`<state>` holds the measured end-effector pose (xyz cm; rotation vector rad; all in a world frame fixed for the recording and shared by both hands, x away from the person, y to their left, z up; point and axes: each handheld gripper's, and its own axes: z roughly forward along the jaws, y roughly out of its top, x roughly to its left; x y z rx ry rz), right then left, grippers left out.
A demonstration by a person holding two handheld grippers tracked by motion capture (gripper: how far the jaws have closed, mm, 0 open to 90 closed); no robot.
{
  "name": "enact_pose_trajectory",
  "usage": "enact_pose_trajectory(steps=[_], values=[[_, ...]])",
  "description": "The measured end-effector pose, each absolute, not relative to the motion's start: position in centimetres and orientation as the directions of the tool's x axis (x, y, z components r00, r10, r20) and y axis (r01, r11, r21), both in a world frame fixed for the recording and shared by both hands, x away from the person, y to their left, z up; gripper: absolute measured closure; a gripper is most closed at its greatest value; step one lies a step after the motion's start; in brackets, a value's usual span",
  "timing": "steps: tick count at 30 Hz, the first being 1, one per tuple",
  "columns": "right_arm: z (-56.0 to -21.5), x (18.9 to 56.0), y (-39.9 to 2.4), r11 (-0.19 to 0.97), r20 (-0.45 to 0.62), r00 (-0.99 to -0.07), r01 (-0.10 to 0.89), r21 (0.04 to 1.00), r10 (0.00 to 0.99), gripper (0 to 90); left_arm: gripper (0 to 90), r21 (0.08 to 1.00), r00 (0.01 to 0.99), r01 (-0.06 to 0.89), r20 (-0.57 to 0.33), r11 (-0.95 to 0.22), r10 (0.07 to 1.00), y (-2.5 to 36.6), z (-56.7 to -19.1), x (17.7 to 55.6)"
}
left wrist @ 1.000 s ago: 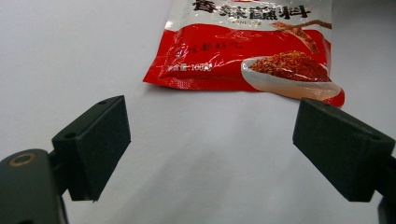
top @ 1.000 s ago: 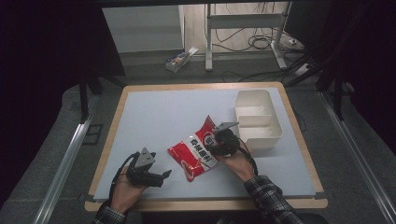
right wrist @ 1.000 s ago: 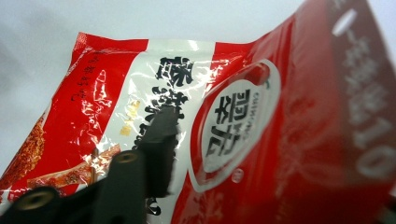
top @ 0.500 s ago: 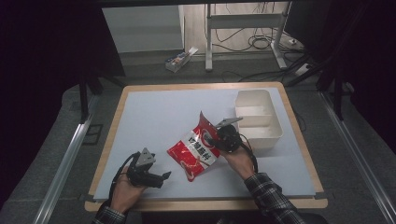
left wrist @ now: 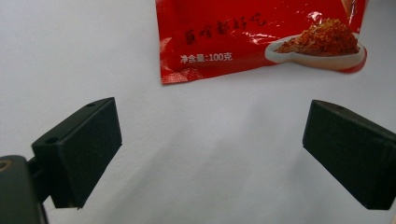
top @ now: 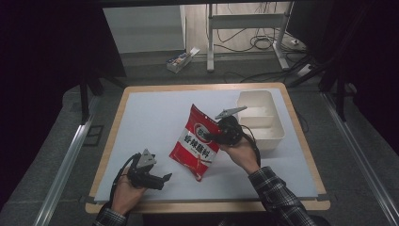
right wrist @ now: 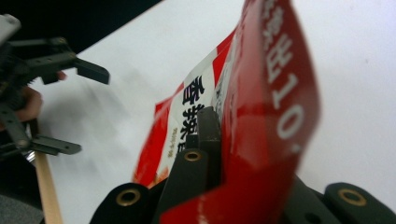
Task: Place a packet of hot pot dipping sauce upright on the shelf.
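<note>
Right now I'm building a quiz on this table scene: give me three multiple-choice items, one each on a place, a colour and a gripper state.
1. Where is the white plastic bin on the table?
A. right side
B. left side
C. near edge

2. Main colour of the glossy seasoning packet?
A. green
B. red
C. blue

3. The left gripper is:
A. shut on the packet
B. shut on nothing
C. open

Answers:
1 A, it sits by the table's right edge in the high view.
2 B, red with a white panel.
3 C, its jaws stand wide apart over bare table, while the right gripper clamps the packet.
</note>
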<state>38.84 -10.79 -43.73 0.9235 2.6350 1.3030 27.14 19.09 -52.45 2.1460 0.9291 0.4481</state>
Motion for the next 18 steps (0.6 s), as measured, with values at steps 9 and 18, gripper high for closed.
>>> enact_pose_trajectory(steps=[9, 18], values=[[-41.0, 38.2, -9.8, 0.500, 0.135, -0.852, 0.417, 0.759, 0.505, 88.7, 4.5, 0.756, 0.674, 0.468, 0.029, -0.457, 0.738, 19.3, -52.3, 27.1], [-39.1, 38.4, -10.0, 0.500, 0.088, -0.850, 0.386, 0.775, 0.519, 88.7, 3.8, 0.766, 0.671, 0.467, 0.017, -0.441, 0.741, 19.4, -52.3, 27.2]])
